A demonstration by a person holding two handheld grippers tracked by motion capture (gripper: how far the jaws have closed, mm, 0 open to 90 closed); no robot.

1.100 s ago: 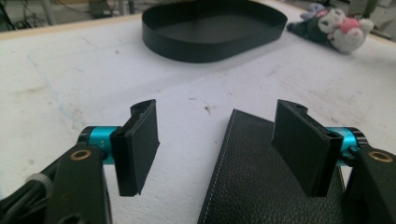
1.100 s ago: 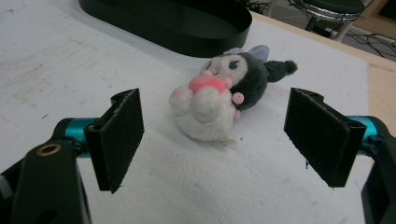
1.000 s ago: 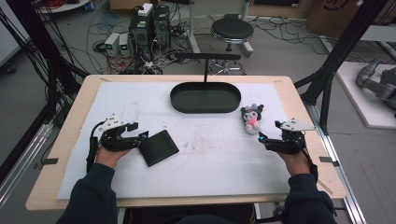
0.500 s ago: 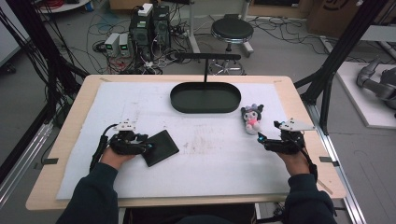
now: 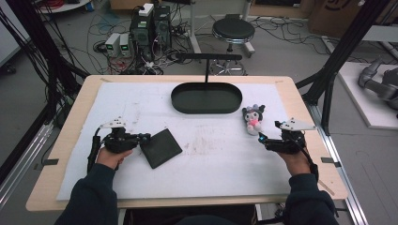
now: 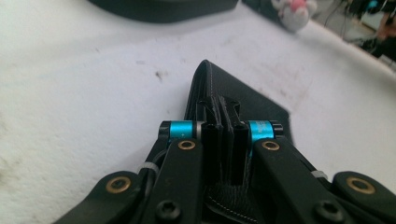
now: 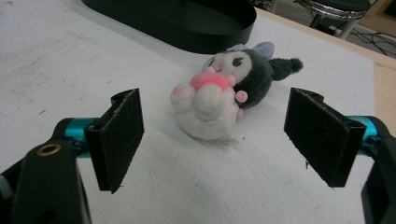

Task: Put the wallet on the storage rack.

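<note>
A flat black pouch (image 5: 160,147) lies on the white mat left of centre. My left gripper (image 5: 146,138) is shut on its near-left edge; in the left gripper view the jaws pinch the stitched edge of the pouch (image 6: 243,100), with the left gripper (image 6: 227,116) low over the mat. A small plush toy (image 5: 253,119), black, white and pink, lies at the right. My right gripper (image 5: 261,138) rests just in front of it, open. In the right gripper view the plush toy (image 7: 224,95) lies beyond the open right gripper (image 7: 219,135), between the lines of the two pads.
A black oval tray (image 5: 206,98) stands at the back centre of the mat, with a black T-shaped stand (image 5: 208,58) behind it. The wooden table edge (image 5: 309,117) runs close on the right. A stool (image 5: 233,31) and cables lie on the floor beyond.
My left gripper has moved right onto the pouch's edge and shut on it; the pouch has shifted slightly. The right gripper has stayed put and open.
</note>
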